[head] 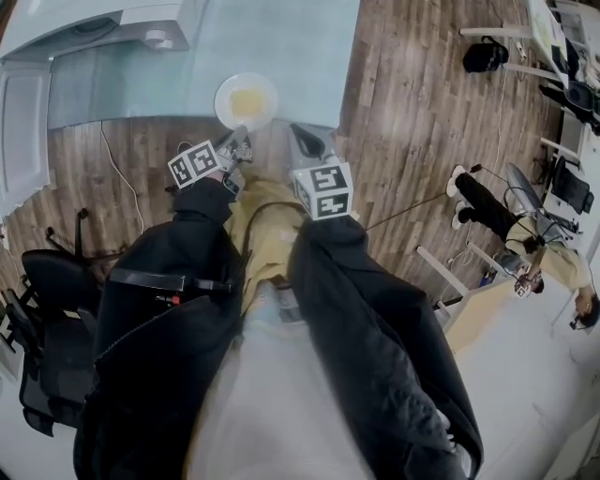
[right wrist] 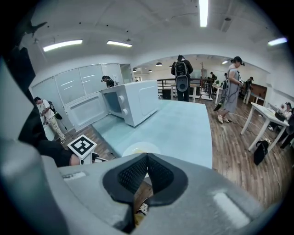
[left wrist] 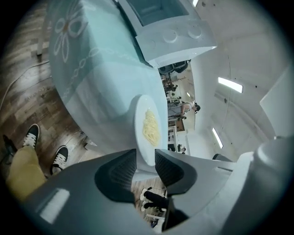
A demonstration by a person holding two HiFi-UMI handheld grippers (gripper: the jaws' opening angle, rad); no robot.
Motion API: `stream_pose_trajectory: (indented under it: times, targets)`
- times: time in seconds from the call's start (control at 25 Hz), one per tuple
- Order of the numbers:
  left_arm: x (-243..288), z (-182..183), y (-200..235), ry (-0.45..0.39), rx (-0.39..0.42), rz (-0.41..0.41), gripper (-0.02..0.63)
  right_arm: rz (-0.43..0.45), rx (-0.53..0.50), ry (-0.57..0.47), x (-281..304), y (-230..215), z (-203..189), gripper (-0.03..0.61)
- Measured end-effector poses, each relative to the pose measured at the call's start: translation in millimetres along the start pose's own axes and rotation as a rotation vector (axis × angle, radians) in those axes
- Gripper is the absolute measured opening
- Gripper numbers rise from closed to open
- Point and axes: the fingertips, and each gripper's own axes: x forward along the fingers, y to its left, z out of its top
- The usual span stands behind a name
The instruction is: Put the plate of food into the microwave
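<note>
A white plate (head: 247, 100) with pale yellow noodles (left wrist: 150, 127) sits at the near edge of the table (head: 309, 56), which has a light-blue cloth. The white microwave (head: 94, 28) stands at the table's far left with its door (head: 21, 131) swung open. My left gripper (head: 239, 141) is at the plate's near rim. In the left gripper view the plate (left wrist: 148, 137) has its rim in the gap of the left gripper (left wrist: 146, 158), and the pads do not press on it. My right gripper (head: 302, 139) hovers just right of the plate, shut and empty, its pads meeting at the tip (right wrist: 147, 157).
A black office chair (head: 47, 309) stands on the wooden floor to my left, and a cable (head: 117, 169) lies near it. A person sits at the right (head: 525, 244). Several people stand behind the table (right wrist: 183, 73). White desks (right wrist: 271, 114) line the right side.
</note>
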Motion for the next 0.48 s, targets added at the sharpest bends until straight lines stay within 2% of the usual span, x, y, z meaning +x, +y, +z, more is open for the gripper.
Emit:
stream_pose_trajectory:
  times: [0.2, 0.48]
  targets:
    - [7.2, 6.2, 3.7, -0.044, -0.063, -0.045, 0.048, -0.021, 0.013, 0.008, -5.5, -10.3, -7.0, -0.002]
    - [2.0, 9.0, -4.2, -0.095, -0.141, -0.157, 0.014, -0.004, 0.015, 0.008, -2.8, -7.6, -8.6, -0.002]
